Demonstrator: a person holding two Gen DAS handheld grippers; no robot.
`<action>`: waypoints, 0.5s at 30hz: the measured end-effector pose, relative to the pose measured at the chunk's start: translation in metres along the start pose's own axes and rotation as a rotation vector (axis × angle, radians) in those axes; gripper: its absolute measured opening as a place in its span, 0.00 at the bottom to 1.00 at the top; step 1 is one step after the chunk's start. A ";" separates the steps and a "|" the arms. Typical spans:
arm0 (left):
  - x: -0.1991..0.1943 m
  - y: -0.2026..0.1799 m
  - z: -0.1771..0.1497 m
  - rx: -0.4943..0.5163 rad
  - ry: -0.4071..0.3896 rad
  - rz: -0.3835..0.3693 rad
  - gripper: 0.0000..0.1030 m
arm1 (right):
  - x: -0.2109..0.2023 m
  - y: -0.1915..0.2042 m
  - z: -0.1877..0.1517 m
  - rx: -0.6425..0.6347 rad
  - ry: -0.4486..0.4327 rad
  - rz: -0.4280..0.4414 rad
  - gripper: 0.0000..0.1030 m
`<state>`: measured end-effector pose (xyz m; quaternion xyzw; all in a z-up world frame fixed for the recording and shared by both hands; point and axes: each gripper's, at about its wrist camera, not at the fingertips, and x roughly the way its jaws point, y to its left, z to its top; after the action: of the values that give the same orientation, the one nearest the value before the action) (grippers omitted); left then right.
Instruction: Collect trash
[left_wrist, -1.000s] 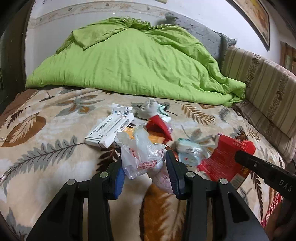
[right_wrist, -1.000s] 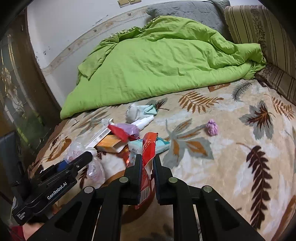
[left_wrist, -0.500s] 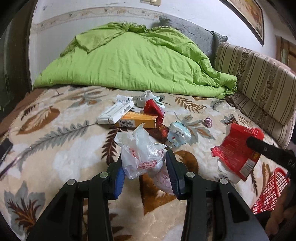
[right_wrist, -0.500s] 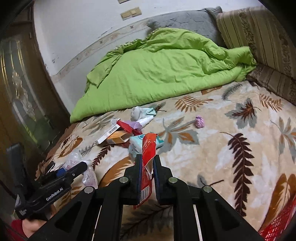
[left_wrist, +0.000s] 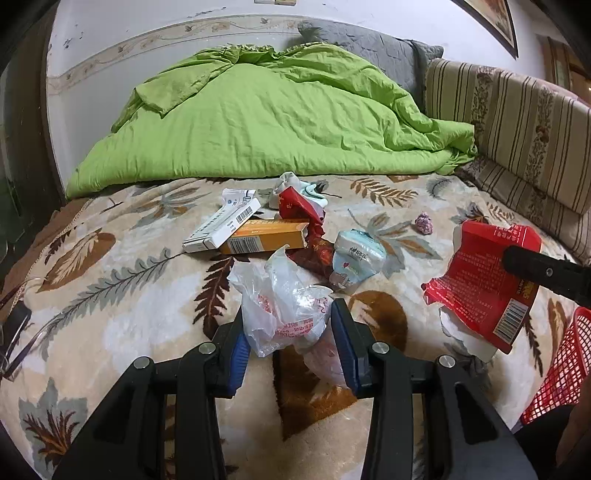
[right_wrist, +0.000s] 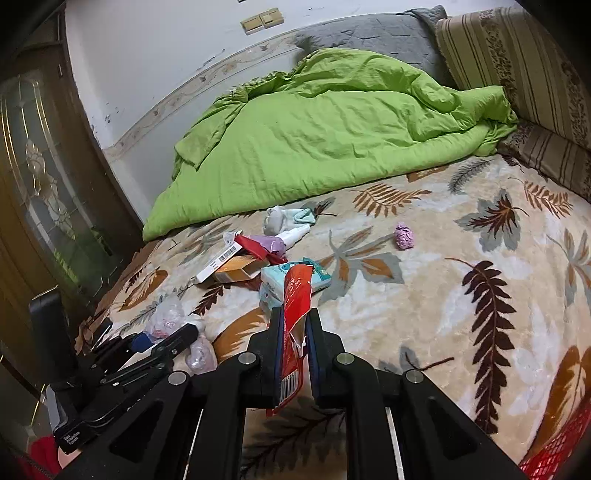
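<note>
right tool (right_wrist: 294, 345) | clamped on red wrapper (right_wrist: 295, 295) | above bed blanket (right_wrist: 424, 306)

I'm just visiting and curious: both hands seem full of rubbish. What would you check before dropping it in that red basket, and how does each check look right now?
1. Left hand-held gripper closed on the clear plastic bag: ok.
2. Right hand-held gripper pinching the red wrapper: ok.
3. Red basket within view: ok, only its edge shows.
4. Room inside the basket: cannot tell.
5. Grippers over the basket: not ok, both are above the blanket.
6. Trash left on the bed: not ok, orange box and purple wad remain.
</note>
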<state>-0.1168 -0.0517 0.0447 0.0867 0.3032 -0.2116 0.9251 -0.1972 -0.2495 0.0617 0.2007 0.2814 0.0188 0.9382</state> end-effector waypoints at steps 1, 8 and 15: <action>0.001 -0.001 0.000 0.005 0.000 0.005 0.39 | 0.000 0.000 0.000 -0.001 0.000 -0.001 0.12; 0.001 -0.004 0.001 0.029 -0.010 0.023 0.39 | 0.000 -0.002 0.000 0.013 0.004 -0.001 0.12; 0.000 -0.006 0.001 0.038 -0.014 0.021 0.39 | 0.000 -0.003 0.000 0.009 0.005 0.000 0.12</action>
<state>-0.1188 -0.0573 0.0452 0.1059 0.2917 -0.2081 0.9276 -0.1974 -0.2524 0.0609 0.2048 0.2838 0.0178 0.9366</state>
